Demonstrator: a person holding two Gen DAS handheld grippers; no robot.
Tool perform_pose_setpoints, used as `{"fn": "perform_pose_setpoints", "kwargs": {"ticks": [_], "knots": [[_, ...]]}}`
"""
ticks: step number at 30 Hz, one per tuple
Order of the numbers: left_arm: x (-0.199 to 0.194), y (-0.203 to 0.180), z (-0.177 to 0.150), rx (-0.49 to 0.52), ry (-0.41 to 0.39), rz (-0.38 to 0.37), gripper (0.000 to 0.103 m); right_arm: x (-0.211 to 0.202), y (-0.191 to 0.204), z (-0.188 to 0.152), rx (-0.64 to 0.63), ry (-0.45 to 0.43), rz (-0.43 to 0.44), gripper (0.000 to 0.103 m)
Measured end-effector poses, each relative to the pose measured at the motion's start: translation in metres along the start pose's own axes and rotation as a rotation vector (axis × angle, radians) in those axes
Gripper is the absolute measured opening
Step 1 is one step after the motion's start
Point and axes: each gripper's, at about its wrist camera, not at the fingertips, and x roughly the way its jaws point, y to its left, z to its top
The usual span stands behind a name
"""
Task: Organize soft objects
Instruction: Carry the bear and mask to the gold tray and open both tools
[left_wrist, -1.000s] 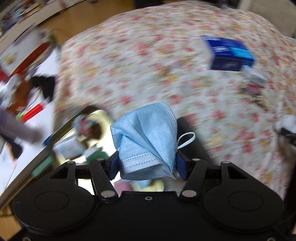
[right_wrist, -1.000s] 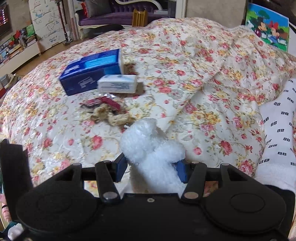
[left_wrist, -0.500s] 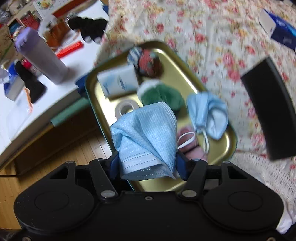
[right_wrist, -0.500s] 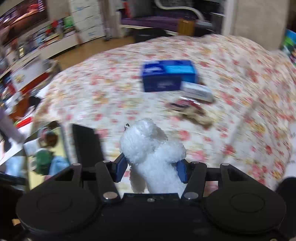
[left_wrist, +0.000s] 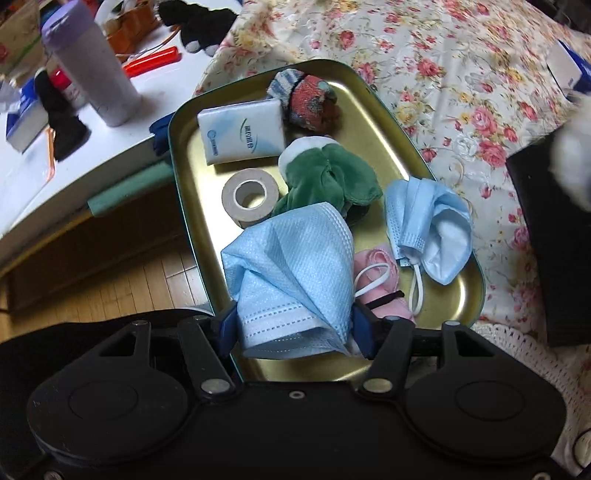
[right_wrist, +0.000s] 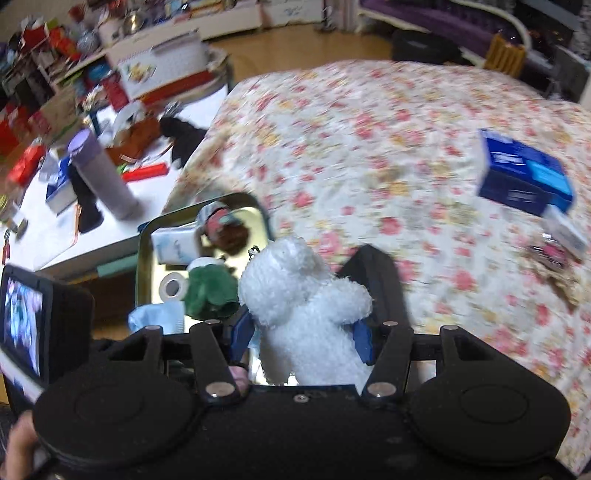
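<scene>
Jaws of the left gripper (left_wrist: 293, 326) clamp a blue face mask (left_wrist: 291, 273) directly above the gold tray (left_wrist: 373, 94) at lower centre, nearer than the right gripper (right_wrist: 301, 334), which clamps a white plush toy (right_wrist: 303, 295) right of the tray.

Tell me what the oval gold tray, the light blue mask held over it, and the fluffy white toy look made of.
Oval gold tray: probably metal, a smooth brass-coloured sheen with a rolled rim.
Light blue mask: nonwoven fabric by the look, with a dimpled weave, pleats and a stitched white edge.
Fluffy white toy: plush, likely synthetic fleece, with a curly matte pile.
</scene>
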Motion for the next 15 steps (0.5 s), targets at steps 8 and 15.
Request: {"fn": "perform_pose_setpoints", "kwargs": {"ticks": [8, 15], "knots": [[0.004, 0.010, -0.002, -0.066, -0.007, 0.002, 0.074, 0.042, 0.027, 0.034, 0.000, 0.050, 0.005, 0.058], [0.007, 0.012, -0.001, -0.086, 0.004, 0.001, 0.077, 0.049, 0.032, 0.046, 0.010, 0.030, 0.017, 0.074]]}}
